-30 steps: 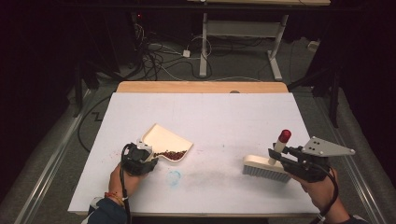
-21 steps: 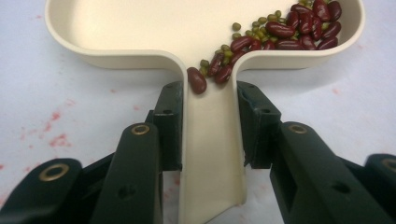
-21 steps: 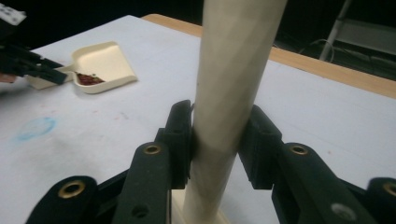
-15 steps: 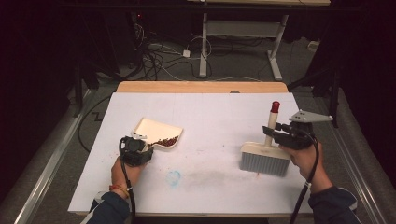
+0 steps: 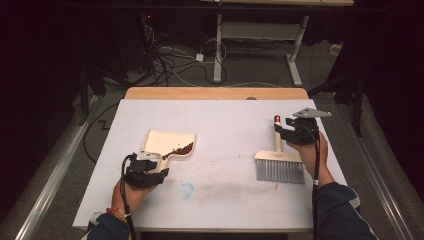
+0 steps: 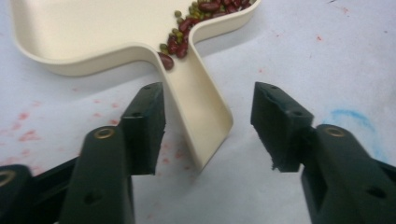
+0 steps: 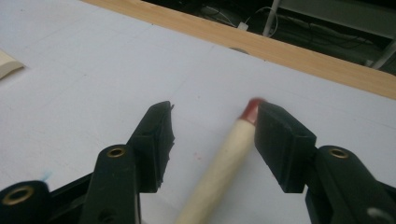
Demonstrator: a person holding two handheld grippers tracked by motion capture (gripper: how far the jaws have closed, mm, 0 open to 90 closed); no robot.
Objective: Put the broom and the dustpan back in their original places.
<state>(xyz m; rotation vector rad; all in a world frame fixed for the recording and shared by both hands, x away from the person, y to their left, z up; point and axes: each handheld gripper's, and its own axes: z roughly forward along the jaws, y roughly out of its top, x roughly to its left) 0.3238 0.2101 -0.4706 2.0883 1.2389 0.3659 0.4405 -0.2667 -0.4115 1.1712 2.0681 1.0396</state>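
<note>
Dustpan (image 5: 169, 143), cream plastic with red and green beans (image 5: 179, 150) at its mouth, lies left of centre on a white-covered surface (image 5: 225, 125) smudged with red specks and a blue mark (image 5: 186, 190). The left tool (image 5: 150, 172) has just been opening; its jaws stand apart around the pan's handle. The right tool (image 5: 281, 131), also just opened, brackets the red-tipped handle of a brush (image 5: 278, 162) lying flat at right. Beyond the wooden far edge (image 5: 215, 93), a dark room holds tangled cables (image 5: 167, 60) and a desk frame (image 5: 260, 35).
</note>
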